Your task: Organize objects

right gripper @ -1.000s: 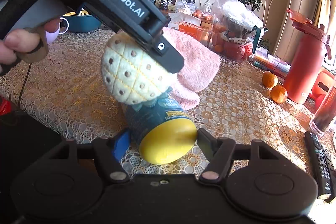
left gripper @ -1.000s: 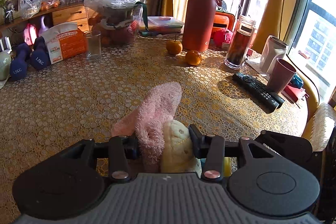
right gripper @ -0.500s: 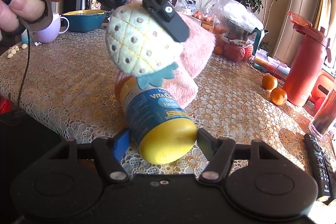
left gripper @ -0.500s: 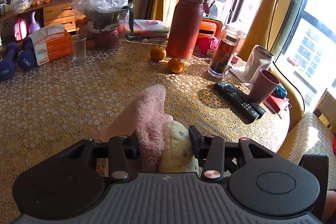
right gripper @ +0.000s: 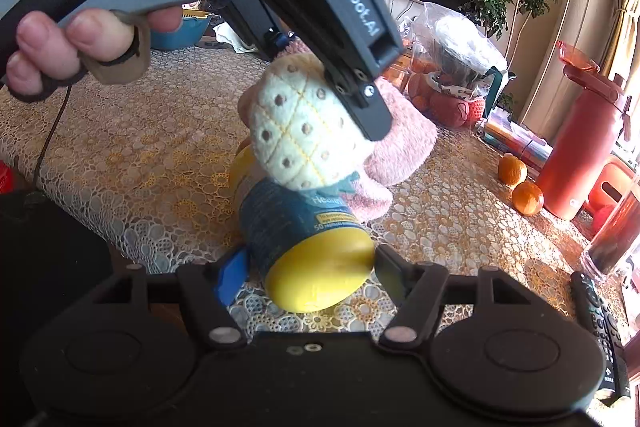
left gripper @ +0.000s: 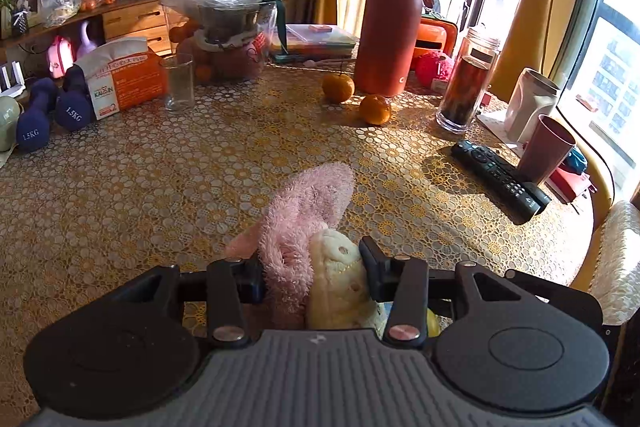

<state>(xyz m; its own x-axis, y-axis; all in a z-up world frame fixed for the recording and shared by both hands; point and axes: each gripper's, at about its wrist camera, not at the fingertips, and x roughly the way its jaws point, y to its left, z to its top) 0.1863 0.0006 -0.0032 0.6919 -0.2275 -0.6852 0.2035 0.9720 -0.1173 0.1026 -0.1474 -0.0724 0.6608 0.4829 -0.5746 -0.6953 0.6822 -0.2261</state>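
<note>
Your left claw (left gripper: 312,273) is clamped on two soft things at once: a cream pineapple plush (left gripper: 340,279) against its right finger and a fluffy pink cloth (left gripper: 304,211) against its left, the cloth's free end reaching forward over the worktop (left gripper: 160,187). From the right wrist view you see that same claw coming in from the upper left, your hand (right gripper: 76,43) on its trigger, with the plush (right gripper: 300,135) pinched between the black fingers and its teal leaves hanging down onto a bottle.

Your right claw (right gripper: 308,267) grips that vitamin bottle (right gripper: 296,227), blue label and yellow cap, by the cap end. The cap faces the camera, and the bottle lies tilted, its far end tucked under the plush and beside the pink cloth (right gripper: 400,143). Whether the bottle's underside touches the lace cover you cannot tell.

Farther off on the worktop, two oranges (left gripper: 375,109) sit near a red flask (left gripper: 388,39), with a dark glass jar (left gripper: 466,83) to their right. A black remote (left gripper: 500,179) lies at the right, next to a maroon cup (left gripper: 546,151). At the far left stand an empty glass (left gripper: 179,81), an orange-and-white packet (left gripper: 120,77) and two blue dumbbells (left gripper: 52,113).
</note>
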